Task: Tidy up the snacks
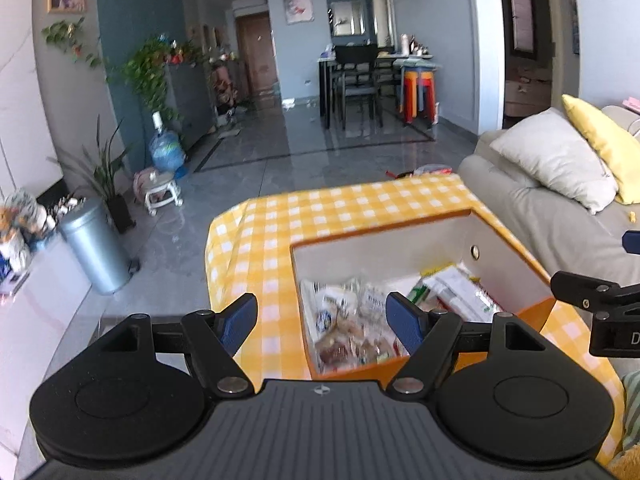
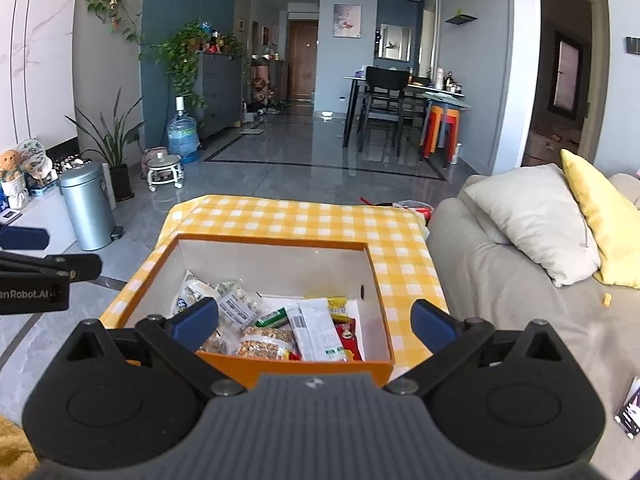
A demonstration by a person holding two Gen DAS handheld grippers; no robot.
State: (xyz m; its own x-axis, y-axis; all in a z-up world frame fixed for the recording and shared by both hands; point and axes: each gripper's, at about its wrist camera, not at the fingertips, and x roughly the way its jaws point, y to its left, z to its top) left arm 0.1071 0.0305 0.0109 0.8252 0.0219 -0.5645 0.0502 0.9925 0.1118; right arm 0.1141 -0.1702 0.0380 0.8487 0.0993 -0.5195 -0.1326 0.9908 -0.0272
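An orange box (image 2: 372,276) with white inner walls stands on a table under a yellow checked cloth (image 2: 304,220). Inside lie several snack packets (image 2: 280,326): white wrappers, a green one, red ones and bags of nuts. My right gripper (image 2: 316,320) hovers over the box's near edge, open wide, with nothing between its blue pads. In the left wrist view the same box (image 1: 404,228) sits to the right, its snacks (image 1: 360,320) blurred. My left gripper (image 1: 324,320) is open and empty, above the box's left wall. Each gripper shows at the other view's edge.
A grey sofa (image 2: 500,280) with a white cushion (image 2: 532,220) and a yellow cushion (image 2: 600,216) runs along the table's right side. A metal bin (image 2: 88,208), plants and a water bottle (image 2: 182,134) stand left on the tiled floor. A phone (image 2: 630,408) lies on the sofa.
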